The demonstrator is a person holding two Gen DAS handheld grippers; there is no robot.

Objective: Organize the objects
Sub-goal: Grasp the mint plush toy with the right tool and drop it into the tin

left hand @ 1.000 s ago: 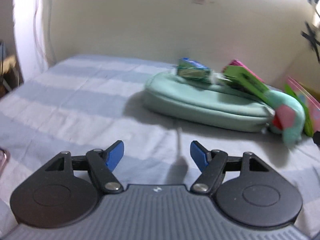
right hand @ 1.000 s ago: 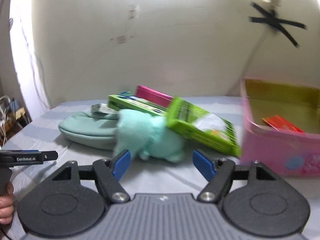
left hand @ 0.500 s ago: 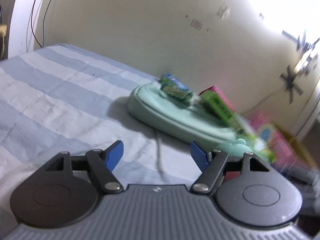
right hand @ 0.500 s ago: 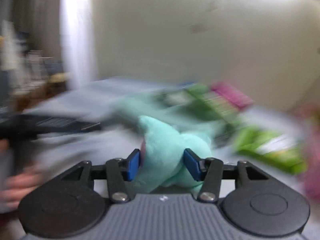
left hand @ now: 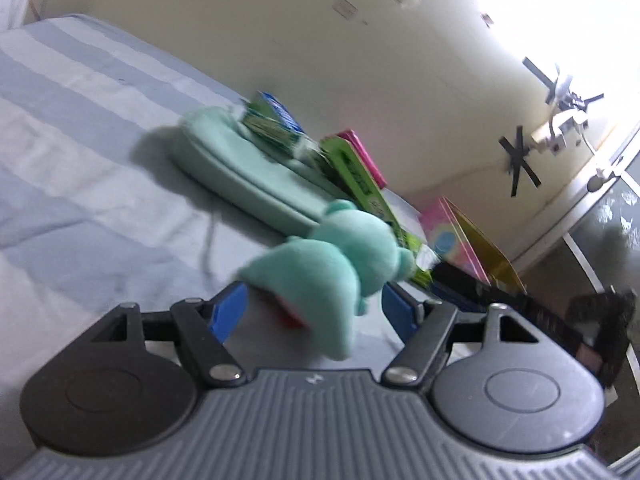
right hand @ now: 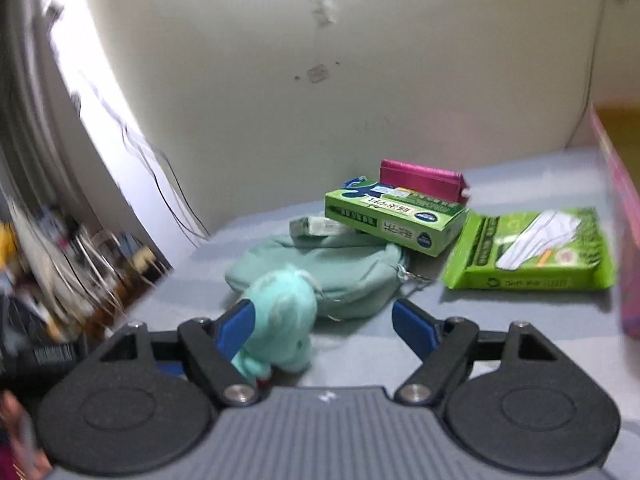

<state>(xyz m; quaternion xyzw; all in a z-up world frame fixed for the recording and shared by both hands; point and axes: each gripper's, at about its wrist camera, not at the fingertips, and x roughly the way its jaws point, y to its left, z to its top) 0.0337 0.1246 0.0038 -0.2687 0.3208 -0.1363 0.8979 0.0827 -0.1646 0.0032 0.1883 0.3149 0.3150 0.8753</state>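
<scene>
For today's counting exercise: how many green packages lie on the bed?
2. A green box leans on the mint pouch; a flat green packet lies right of it. Others may be hidden.

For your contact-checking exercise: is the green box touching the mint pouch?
Touching: the right wrist view shows the green box resting tilted on the mint pouch.

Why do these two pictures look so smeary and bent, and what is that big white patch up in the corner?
Left wrist view: glare whites out the wall's upper right; the plush toy between the fingers is smeared by motion. Right wrist view: the clutter at the left edge streaks with blur, while the green box and green packet stay fairly sharp. Both views: the fisheye lens bends the walls and the bed.
</scene>
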